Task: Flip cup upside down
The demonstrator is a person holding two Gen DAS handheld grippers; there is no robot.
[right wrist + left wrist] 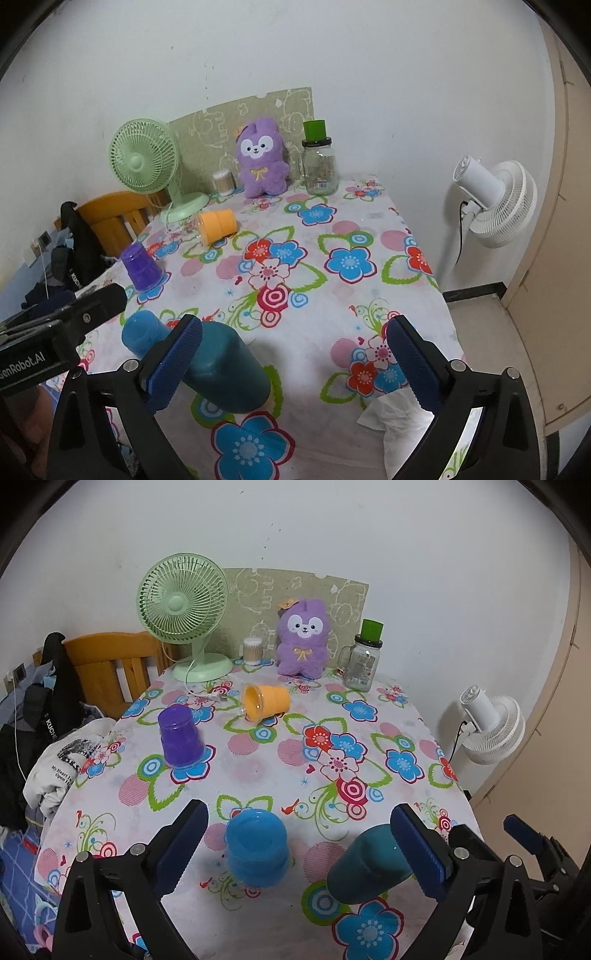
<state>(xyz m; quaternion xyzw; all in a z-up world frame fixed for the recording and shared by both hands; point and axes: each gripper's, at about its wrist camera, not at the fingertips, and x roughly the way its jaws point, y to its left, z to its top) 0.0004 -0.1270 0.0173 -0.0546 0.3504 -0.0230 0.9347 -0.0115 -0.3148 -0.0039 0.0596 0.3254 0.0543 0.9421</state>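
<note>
On the near part of the floral-clothed desk (369,716), the cups stand in different states: a blue cup (256,849) and a purple cup (181,736) already rest mouth-down, a teal cup (365,864) is upside down too, base uppermost, though it appears tilted, and an orange cup (266,703) lies on its side, mouth toward the green fan (183,602).

Left gripper (299,849): jaws wide apart, holding nothing, with the blue cup between them but touching neither pad; the teal cup sits against or just behind the right-hand pad, contact uncertain. Right gripper (295,362): likewise spread wide and empty, the teal cup (225,373) beside its left pad, a crumpled white tissue (395,417) under its right one.

Judged step: between cups, with the teal cup just turned or about to be let settle; whether its rim lies flat cannot be told. The orange cup, farther back toward the fan, seems the one remaining. A next move would call for reaching past the blue cup, closing on the orange wall across its width, then rotating it mouth-down without knocking the purple cup.
</note>
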